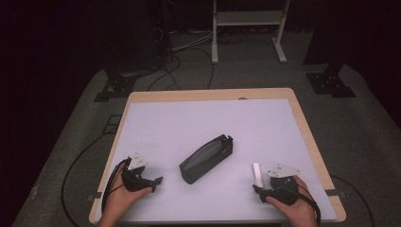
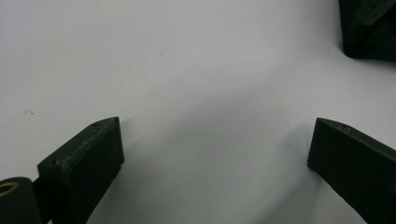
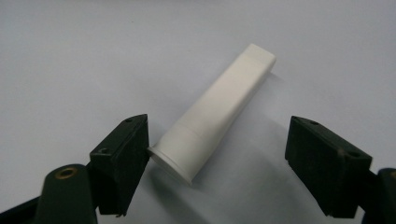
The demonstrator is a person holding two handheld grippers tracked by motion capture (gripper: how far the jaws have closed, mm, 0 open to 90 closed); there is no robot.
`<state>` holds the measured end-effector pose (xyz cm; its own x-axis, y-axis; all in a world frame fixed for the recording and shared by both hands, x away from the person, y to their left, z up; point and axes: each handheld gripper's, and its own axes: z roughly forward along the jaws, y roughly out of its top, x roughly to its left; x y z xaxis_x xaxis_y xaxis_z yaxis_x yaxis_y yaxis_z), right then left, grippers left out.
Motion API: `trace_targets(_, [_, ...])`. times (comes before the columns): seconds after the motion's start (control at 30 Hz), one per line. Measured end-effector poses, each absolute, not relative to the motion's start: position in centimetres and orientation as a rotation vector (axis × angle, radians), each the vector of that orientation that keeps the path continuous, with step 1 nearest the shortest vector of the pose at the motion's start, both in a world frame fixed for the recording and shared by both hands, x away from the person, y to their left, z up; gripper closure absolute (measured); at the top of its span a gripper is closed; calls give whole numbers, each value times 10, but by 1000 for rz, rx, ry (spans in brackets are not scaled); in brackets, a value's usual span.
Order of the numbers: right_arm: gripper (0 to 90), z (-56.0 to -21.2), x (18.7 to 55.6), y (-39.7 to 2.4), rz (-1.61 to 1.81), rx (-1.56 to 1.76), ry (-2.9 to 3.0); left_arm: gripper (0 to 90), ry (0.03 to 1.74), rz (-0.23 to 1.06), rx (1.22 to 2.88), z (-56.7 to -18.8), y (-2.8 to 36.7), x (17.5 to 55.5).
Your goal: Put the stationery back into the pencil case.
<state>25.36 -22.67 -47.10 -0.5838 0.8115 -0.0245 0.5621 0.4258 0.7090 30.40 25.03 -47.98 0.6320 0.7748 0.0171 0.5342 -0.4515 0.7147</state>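
Right gripper view: right claw [image 3: 217, 140] spread, white tube [image 3: 217, 109] between, touching one jaw.

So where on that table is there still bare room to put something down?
The whole far half of the table is bare, and so are the strips left and right of the dark pouch. It gets crowded along the near edge: the left gripper sits beside the pouch, and the right gripper stands open around a white tube.
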Motion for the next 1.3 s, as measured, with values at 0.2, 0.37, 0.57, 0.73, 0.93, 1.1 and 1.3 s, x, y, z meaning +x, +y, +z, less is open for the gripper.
trace_targets(0.2, [246,-470,254,-237,911,1211,2289,27,1018,450,2164,-480,250,304])
trace_targets(0.37, [264,-470,255,-245,900,1232,2269,26,1018,450,2164,-480,250,304])
trace_targets(0.57, [298,-470,257,-255,899,1254,2252,27,1018,450,2164,-480,250,304])
trace_targets(0.73, [346,-472,260,-264,904,1262,2249,26,1018,450,2164,-480,250,304])
trace_targets(0.93, [422,-473,261,-267,933,1250,2267,26,1018,450,2164,-480,250,304])
trace_targets(1.1, [463,-475,261,-262,949,1216,2284,26,1018,450,2164,-480,250,304])
trace_targets(1.3, [511,-476,265,-257,969,1192,2288,27,1018,449,2164,-480,250,304])
